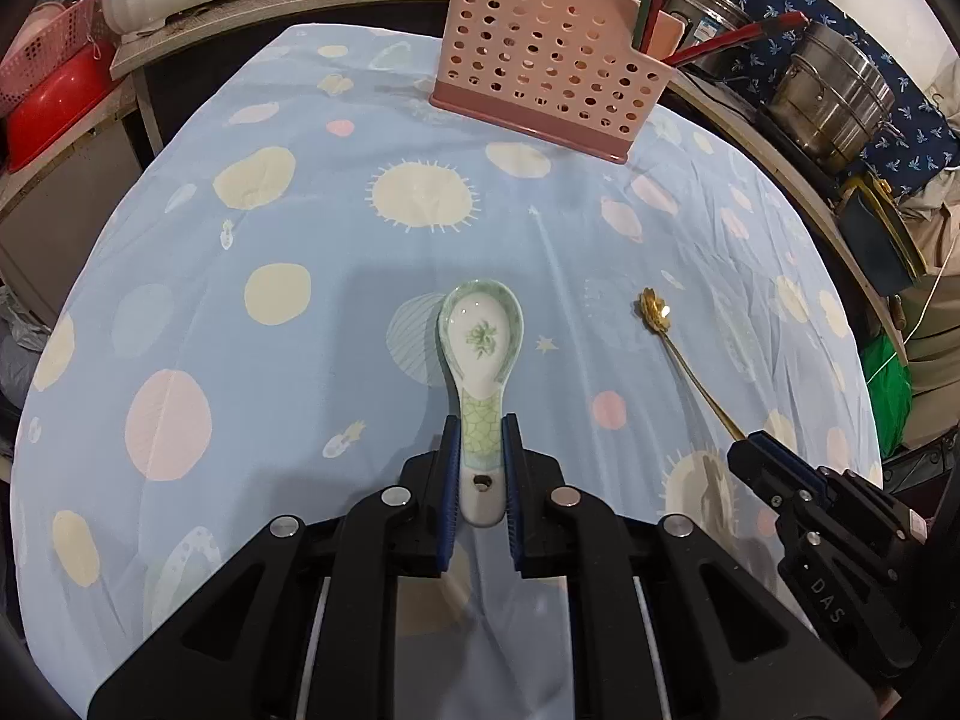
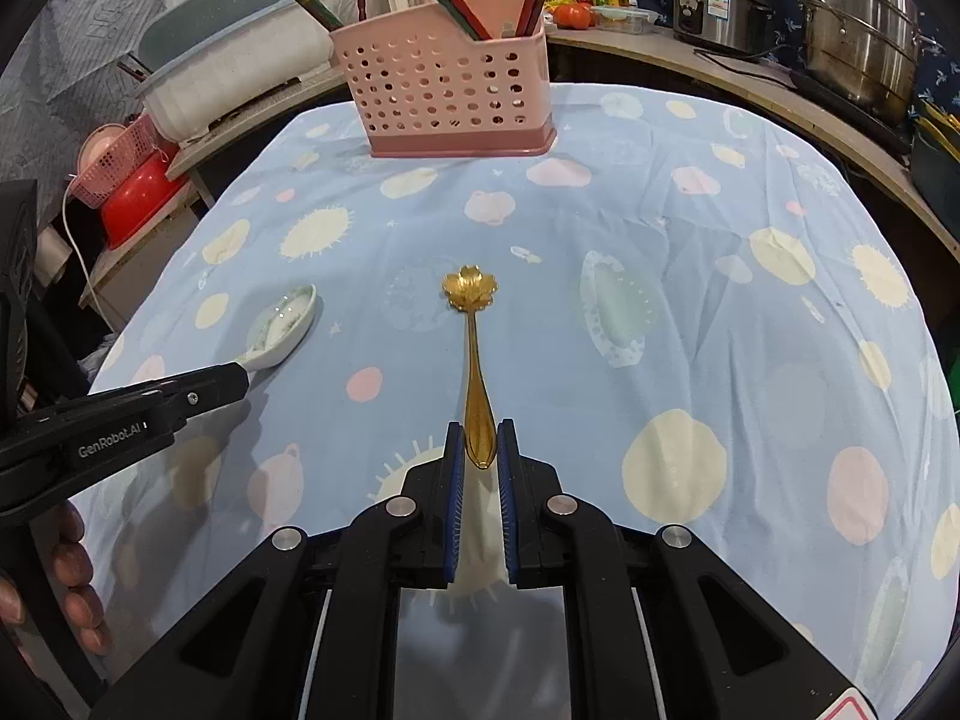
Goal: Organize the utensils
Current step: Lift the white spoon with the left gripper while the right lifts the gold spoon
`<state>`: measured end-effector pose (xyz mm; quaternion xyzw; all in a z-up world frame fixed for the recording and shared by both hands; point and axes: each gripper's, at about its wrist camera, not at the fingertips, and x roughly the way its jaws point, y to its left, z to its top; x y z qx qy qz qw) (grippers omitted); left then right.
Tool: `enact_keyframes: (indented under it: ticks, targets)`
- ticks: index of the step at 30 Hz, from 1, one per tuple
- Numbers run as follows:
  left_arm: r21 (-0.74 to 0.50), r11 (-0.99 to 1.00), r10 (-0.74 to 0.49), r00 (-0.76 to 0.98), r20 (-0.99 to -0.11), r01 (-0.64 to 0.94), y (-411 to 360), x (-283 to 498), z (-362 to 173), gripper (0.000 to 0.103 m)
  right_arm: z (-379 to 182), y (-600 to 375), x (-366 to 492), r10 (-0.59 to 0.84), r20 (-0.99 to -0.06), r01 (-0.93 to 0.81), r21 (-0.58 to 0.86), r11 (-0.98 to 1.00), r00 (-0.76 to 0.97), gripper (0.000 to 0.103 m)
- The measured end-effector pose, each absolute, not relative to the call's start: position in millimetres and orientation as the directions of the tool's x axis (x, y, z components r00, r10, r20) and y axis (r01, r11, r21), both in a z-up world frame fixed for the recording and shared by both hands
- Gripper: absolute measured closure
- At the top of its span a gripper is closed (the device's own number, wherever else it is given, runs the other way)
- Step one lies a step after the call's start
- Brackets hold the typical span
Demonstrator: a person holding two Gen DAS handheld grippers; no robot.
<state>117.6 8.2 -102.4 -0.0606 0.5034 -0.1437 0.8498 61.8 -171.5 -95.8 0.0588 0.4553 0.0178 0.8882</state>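
My left gripper (image 1: pixel 480 427) is shut on the handle of a white and green ceramic spoon (image 1: pixel 480 348), whose bowl points away over the blue cloth. My right gripper (image 2: pixel 480 435) is shut on the handle end of a gold spoon (image 2: pixel 474 324) with a flower-shaped bowl. The left wrist view shows the gold spoon (image 1: pixel 678 348) at the right with the right gripper (image 1: pixel 750 441) at its handle. In the right wrist view the ceramic spoon (image 2: pixel 279 324) is at the left, held by the left gripper (image 2: pixel 240 375). A pink perforated utensil holder (image 2: pixel 447 90) stands at the table's far side with chopsticks in it.
The table has a blue cloth (image 1: pixel 300 228) with pastel dots. Steel pots (image 2: pixel 858 42) stand on the counter at the right, a red basin (image 2: pixel 138 198) and a pink basket on the left. A person's fingers (image 2: pixel 72 570) show at the lower left.
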Motion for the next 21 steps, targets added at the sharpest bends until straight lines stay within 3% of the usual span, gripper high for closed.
enact_keyframes:
  ticks: [21]
  targets:
    - [-0.25, 0.95, -0.311, 0.514, -0.799, 0.187, 15.1, 117.2, -75.0, 0.091, -69.2, -172.5, 52.7, 0.102, -0.766, 0.006, 0.136, 0.991, 0.635, 0.093]
